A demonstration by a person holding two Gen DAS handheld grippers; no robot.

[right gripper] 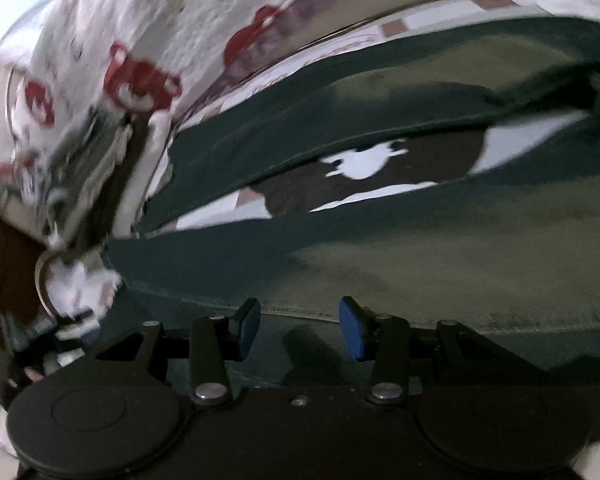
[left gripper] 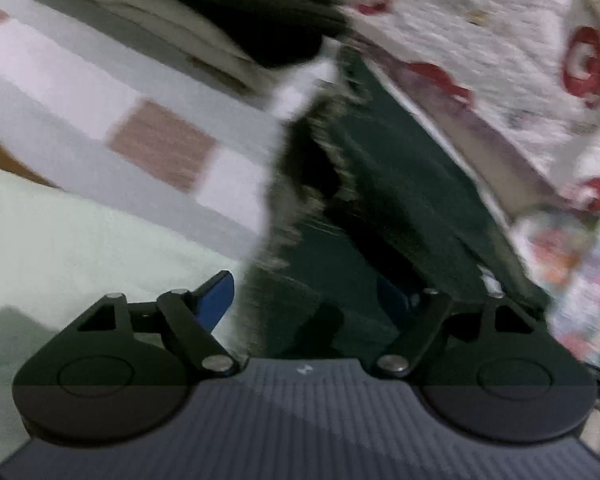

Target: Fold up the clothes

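Observation:
A dark green garment [left gripper: 404, 208] with a frayed edge lies on the bed, blurred in the left wrist view. My left gripper [left gripper: 306, 300] hangs over its near end with the jaws wide apart. One blue pad [left gripper: 216, 296] is over pale cloth, and the other is over the green fabric. Nothing is pinched. In the right wrist view the same green garment [right gripper: 420, 240] spreads wide, with a gap showing the sheet. My right gripper [right gripper: 300, 328] stands open just above its hemmed near edge, with bare space between the blue pads [right gripper: 248, 326].
A white quilt with red motifs [left gripper: 480, 40] [right gripper: 152, 32] lies bunched beside the garment. The checked grey, white and pink bedsheet [left gripper: 100, 92] runs to the left. A pale green cloth [left gripper: 80, 248] lies near the left gripper. Dark and cream clothes [left gripper: 220, 12] are stacked at the back.

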